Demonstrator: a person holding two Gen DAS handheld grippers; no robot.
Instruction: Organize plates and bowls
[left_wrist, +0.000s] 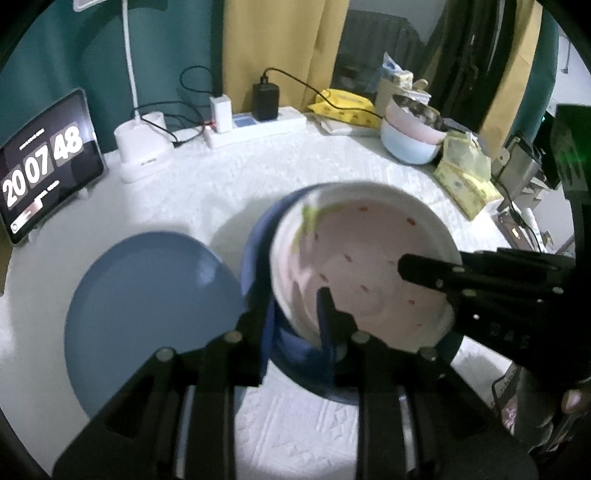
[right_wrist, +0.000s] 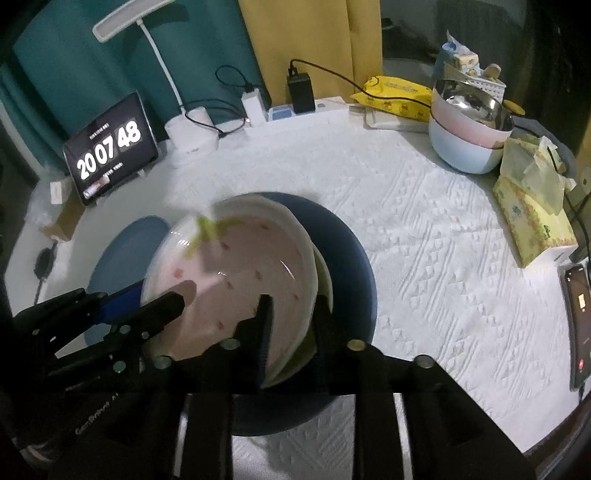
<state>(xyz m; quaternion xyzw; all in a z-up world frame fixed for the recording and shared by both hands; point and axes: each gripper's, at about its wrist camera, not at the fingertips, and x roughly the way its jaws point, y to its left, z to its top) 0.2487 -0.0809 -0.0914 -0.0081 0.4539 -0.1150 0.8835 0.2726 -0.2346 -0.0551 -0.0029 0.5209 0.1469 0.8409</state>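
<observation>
While tilted, pink-centred white bowl (left_wrist: 365, 269), motion-blurred.

Plates, bowls and clutter, counted

Two blue plates (left_wrist: 147, 295) (right_wrist: 343, 251); one pink dish (left_wrist: 362, 266) tilted over what looks like a second, pale one (right_wrist: 323, 273). Three stacked bowls (right_wrist: 469, 125): blue, pink, steel. One tablet clock (left_wrist: 44, 166), one lamp (left_wrist: 142, 147), one power strip (left_wrist: 258, 127) with two chargers (left_wrist: 265, 100) (left_wrist: 221, 112), one yellow wipes pack (right_wrist: 399, 94), one tissue box (right_wrist: 532, 221), one phone (right_wrist: 580, 321).
</observation>
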